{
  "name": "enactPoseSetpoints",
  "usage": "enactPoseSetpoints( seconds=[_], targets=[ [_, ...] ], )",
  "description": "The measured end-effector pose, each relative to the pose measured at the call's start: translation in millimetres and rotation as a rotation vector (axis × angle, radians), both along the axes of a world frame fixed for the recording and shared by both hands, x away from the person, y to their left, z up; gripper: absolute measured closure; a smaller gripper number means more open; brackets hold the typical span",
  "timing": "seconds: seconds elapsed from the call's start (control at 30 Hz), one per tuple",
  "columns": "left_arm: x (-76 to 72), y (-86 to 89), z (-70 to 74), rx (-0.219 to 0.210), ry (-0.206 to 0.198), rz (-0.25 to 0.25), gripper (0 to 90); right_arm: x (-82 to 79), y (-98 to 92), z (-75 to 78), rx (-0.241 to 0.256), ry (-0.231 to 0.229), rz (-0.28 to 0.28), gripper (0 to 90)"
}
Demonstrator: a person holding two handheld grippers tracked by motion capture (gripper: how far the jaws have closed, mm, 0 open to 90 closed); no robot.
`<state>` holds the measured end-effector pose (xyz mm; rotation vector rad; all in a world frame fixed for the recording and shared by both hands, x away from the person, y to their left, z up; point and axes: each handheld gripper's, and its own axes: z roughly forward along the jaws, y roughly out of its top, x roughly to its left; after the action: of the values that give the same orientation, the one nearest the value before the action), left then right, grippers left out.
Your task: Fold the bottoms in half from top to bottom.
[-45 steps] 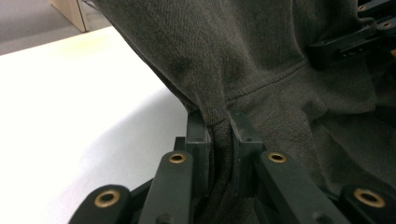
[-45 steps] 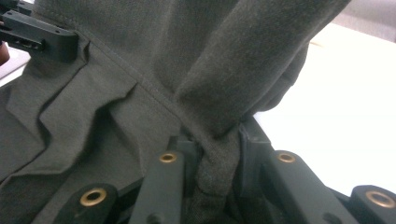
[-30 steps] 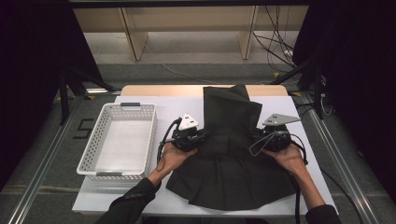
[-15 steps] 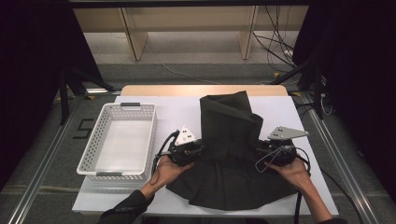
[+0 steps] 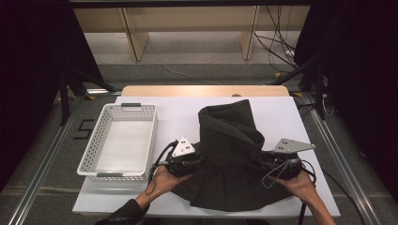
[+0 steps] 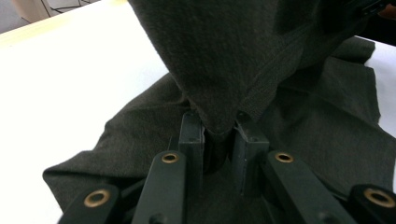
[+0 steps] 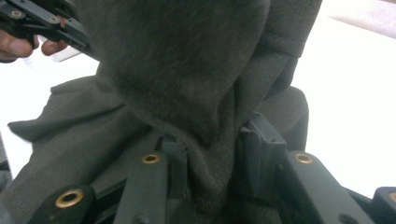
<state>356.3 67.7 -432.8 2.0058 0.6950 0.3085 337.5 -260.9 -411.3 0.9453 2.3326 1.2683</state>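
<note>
A white perforated basket (image 5: 118, 140) sits at nine o'clock on the tabletop (image 5: 178, 112). Just right of it, the left gripper (image 5: 199, 161) has its fingers (image 6: 191, 140) clamped on a dark garment (image 5: 230, 164) lying at centre, folded toward six o'clock. At three o'clock, the right gripper (image 5: 260, 163) pinches the garment's opposite edge.

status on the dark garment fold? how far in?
Done: both tools are clamped on the dark garment, left tool and right tool each pinching a fold of cloth. In hand: the far part is lifted off the white table and arched toward the person. Left: lay it flat; the white basket holds nothing.
</note>
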Motion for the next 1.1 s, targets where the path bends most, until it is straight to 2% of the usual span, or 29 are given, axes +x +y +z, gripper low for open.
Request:
enactPoseSetpoints(
  seconds=[0.23, 0.47, 0.67, 0.8, 1.0, 1.1],
  targets=[
    [-8.7, 4.1, -4.3, -0.003, 0.009, -0.029, 72.8, -12.9, -6.1, -3.5, 0.012, 0.021, 0.016, 63.7],
    [-14.6, 4.9, -8.8, 0.014, 0.009, -0.051, 71.5, -21.8, -10.5, -8.3, 0.01, 0.034, 0.025, 63.4],
    [-19.5, 6.4, -12.2, 0.011, 0.015, -0.052, 71.2, -31.2, -17.4, -11.3, 0.014, 0.05, 0.031, 62.6],
    [-24.2, 5.0, -14.9, 0.041, 0.012, -0.067, 71.1, -34.5, -20.6, -14.0, 0.018, 0.061, 0.04, 63.4],
    [-26.6, 7.0, -18.2, 0.047, 0.028, -0.077, 68.5, -38.3, -20.6, -16.0, 0.015, 0.076, 0.041, 64.0],
    [-28.3, 7.8, -19.0, 0.051, 0.023, -0.076, 67.9, -40.3, -20.8, -18.8, 0.009, 0.091, 0.043, 64.2]
  ],
)
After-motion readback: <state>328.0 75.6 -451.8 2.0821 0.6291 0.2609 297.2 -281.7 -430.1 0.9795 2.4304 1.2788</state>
